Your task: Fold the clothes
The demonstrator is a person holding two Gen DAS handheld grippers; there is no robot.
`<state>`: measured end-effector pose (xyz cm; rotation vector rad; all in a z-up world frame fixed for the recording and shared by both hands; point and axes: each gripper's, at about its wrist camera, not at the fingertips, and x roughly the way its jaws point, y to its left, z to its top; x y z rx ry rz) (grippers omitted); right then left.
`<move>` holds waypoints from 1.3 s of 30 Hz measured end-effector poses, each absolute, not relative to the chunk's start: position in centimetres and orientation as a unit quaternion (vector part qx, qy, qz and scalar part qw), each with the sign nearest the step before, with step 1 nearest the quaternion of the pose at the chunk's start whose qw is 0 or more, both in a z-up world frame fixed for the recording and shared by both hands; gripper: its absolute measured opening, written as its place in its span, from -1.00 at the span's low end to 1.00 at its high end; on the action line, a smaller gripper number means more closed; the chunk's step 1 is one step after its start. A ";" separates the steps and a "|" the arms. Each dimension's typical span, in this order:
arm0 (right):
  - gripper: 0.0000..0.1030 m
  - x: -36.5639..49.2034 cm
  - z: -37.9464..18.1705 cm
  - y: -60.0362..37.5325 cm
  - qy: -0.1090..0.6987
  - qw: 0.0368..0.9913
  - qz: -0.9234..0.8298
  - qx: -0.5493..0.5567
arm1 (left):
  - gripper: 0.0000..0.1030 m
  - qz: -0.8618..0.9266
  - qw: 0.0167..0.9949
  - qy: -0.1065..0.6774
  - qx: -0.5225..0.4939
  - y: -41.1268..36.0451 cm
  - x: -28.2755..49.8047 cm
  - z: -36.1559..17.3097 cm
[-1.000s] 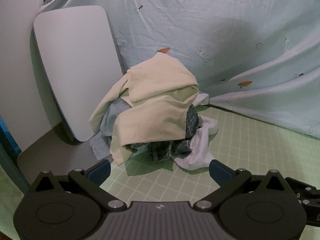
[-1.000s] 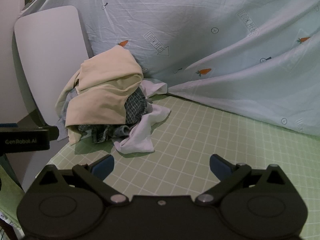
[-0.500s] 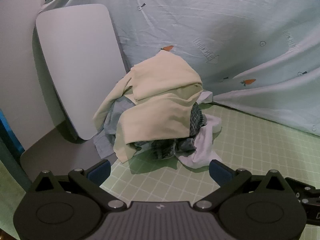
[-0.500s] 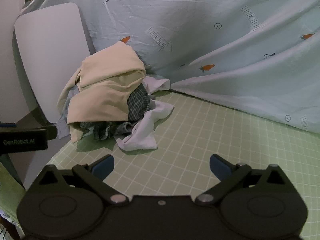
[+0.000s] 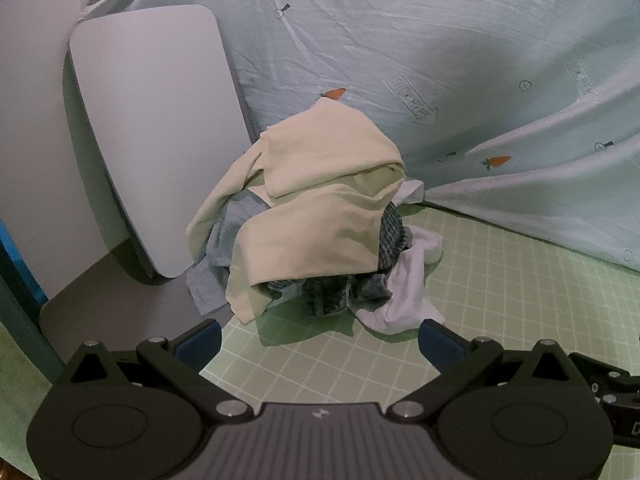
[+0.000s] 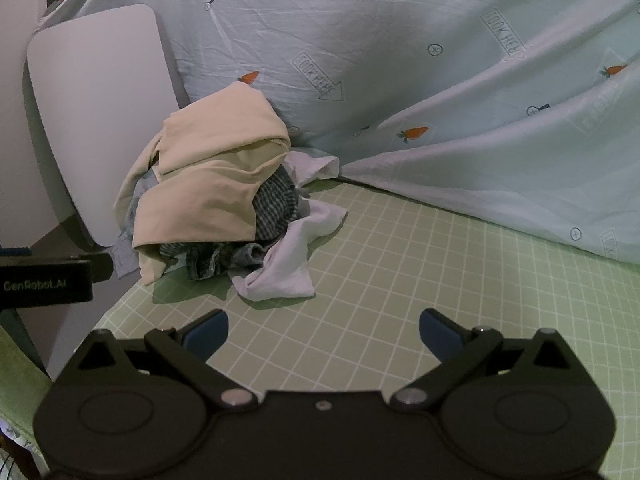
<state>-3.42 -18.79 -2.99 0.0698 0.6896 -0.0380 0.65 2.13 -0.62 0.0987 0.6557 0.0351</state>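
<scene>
Two claws, left claw (image 5: 319, 338) and right claw (image 6: 323, 328), spread wide, holding nothing. Clothes pile (image 5: 316, 220) heaped on table (image 6: 440, 280), just beyond left claw, cream garment topmost. Nothing folded; approach likely targets pile.

The green gridded mat (image 6: 400, 280) lies bare right of the heaped clothes pile (image 6: 216, 200), which is hemmed in behind by the draped carrot-print sheet (image 6: 400, 60) and leftward by the leaning white rounded board (image 6: 100, 120).
</scene>
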 end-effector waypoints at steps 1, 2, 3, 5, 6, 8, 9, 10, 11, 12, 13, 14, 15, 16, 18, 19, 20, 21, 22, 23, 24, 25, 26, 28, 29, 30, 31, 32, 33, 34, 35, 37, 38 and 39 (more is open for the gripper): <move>1.00 -3.4 -3.0 -18.8 0.338 0.940 -0.019 0.034 | 1.00 0.017 0.945 0.322 0.049 2.1 0.6 -0.6; 1.00 -3.4 -3.0 -18.8 0.339 0.940 -0.020 0.034 | 1.00 0.017 0.945 0.322 0.049 2.1 0.6 -0.6; 1.00 -3.4 -3.0 -18.8 0.339 0.940 -0.020 0.034 | 1.00 0.017 0.945 0.322 0.049 2.0 0.7 -0.6; 1.00 -3.4 -3.1 -18.8 0.339 0.940 -0.021 0.034 | 1.00 0.017 0.945 0.322 0.049 2.0 0.7 -0.6; 1.00 -3.4 -3.1 -18.7 0.339 0.940 -0.021 0.034 | 1.00 0.018 0.945 0.323 0.048 2.0 0.7 -0.6; 1.00 -3.4 -3.1 -18.7 0.339 0.940 -0.022 0.034 | 1.00 0.019 0.945 0.323 0.048 1.9 0.8 -0.6; 1.00 -3.4 -3.1 -18.7 0.339 0.940 -0.021 0.034 | 1.00 0.019 0.945 0.323 0.048 1.8 0.8 -0.5; 1.00 -3.3 -3.1 -18.7 0.339 0.940 -0.022 0.034 | 1.00 0.020 0.945 0.323 0.048 1.8 0.8 -0.6; 1.00 -3.3 -3.2 -18.7 0.340 0.940 -0.022 0.034 | 1.00 0.020 0.945 0.323 0.047 1.8 0.8 -0.6; 1.00 -3.3 -3.2 -18.7 0.340 0.940 -0.022 0.034 | 1.00 0.020 0.945 0.323 0.047 1.8 0.8 -0.6; 1.00 -3.2 -3.2 -18.7 0.340 0.940 -0.022 0.034 | 1.00 0.020 0.945 0.324 0.047 1.8 0.9 -0.6; 1.00 -3.2 -3.2 -18.7 0.340 0.940 -0.022 0.034 | 1.00 0.020 0.945 0.324 0.047 1.8 1.0 -0.6; 1.00 -3.1 -3.2 -18.7 0.340 0.940 -0.022 0.033 | 1.00 0.020 0.944 0.325 0.047 1.8 1.0 -0.6; 1.00 -3.2 -3.2 -18.6 0.340 0.940 -0.023 0.033 | 1.00 0.020 0.944 0.326 0.046 1.8 1.1 -0.6; 1.00 -3.0 -3.3 -18.8 0.341 0.939 -0.026 0.032 | 1.00 0.020 0.943 0.328 0.044 2.0 1.2 -0.8; 1.00 -2.9 -3.3 -18.8 0.342 0.939 -0.027 0.032 | 1.00 0.020 0.943 0.330 0.042 2.1 1.4 -0.9; 1.00 -2.8 -3.4 -18.9 0.344 0.938 -0.028 0.031 | 1.00 0.020 0.943 0.331 0.042 2.1 1.5 -1.0; 1.00 -2.6 -3.5 -18.9 0.345 0.938 -0.029 0.030 | 1.00 0.021 0.942 0.332 0.041 2.1 1.7 -1.1; 1.00 -2.4 -3.5 -18.9 0.345 0.938 -0.031 0.029 | 1.00 0.022 0.942 0.332 0.039 2.2 2.1 -1.1; 1.00 -2.2 -3.6 -19.0 0.346 0.937 -0.032 0.028 | 1.00 0.024 0.942 0.332 0.037 2.2 2.4 -1.1; 1.00 -2.0 -3.6 -19.1 0.346 0.937 -0.035 0.027 | 1.00 0.025 0.942 0.332 0.035 2.3 2.8 -1.1; 1.00 -1.6 -3.7 -19.2 0.345 0.937 -0.038 0.026 | 1.00 0.027 0.942 0.334 0.030 2.5 3.3 -1.2; 1.00 -1.1 -3.8 -19.4 0.345 0.937 -0.041 0.025 | 1.00 0.029 0.941 0.335 0.025 2.6 3.8 -1.3; 1.00 -0.1 -3.9 -19.7 0.343 0.938 -0.046 0.024 | 1.00 0.032 0.940 0.339 0.015 3.0 5.0 -1.4; 1.00 0.6 -4.0 -19.8 0.341 0.939 -0.049 0.024 | 1.00 0.034 0.940 0.341 0.010 3.2 5.5 -1.5; 1.00 1.3 -4.1 -20.0 0.339 0.939 -0.050 0.023 | 1.00 0.036 0.939 0.341 0.005 3.5 6.3 -1.5; 1.00 1.9 -4.2 -20.1 0.338 0.940 -0.051 0.022 | 1.00 0.039 0.939 0.342 0.001 3.8 7.0 -1.5; 1.00 2.8 -4.4 -20.2 0.335 0.940 -0.051 0.022 | 1.00 0.042 0.939 0.343 -0.004 4.1 7.8 -1.6; 1.00 3.8 -4.5 -20.3 0.334 0.941 -0.051 0.020 | 1.00 0.045 0.938 0.344 -0.008 4.4 8.5 -1.6; 1.00 4.4 -4.6 -20.3 0.333 0.942 -0.051 0.019 | 1.00 0.048 0.937 0.345 -0.013 4.7 9.3 -1.7; 1.00 5.5 -4.8 -20.4 0.330 0.942 -0.051 0.018 | 1.00 0.052 0.936 0.346 -0.018 5.0 10.2 -1.7; 1.00 7.5 -5.0 -20.4 0.329 0.943 -0.051 0.018 | 1.00 0.056 0.935 0.350 -0.026 5.8 12.2 -1.9; 1.00 9.1 -5.2 -20.4 0.329 0.943 -0.050 0.018 | 1.00 0.058 0.934 0.351 -0.031 6.2 13.2 -1.9; 1.00 10.3 -5.3 -20.4 0.328 0.943 -0.049 0.018 | 1.00 0.060 0.934 0.351 -0.035 6.6 14.2 -2.0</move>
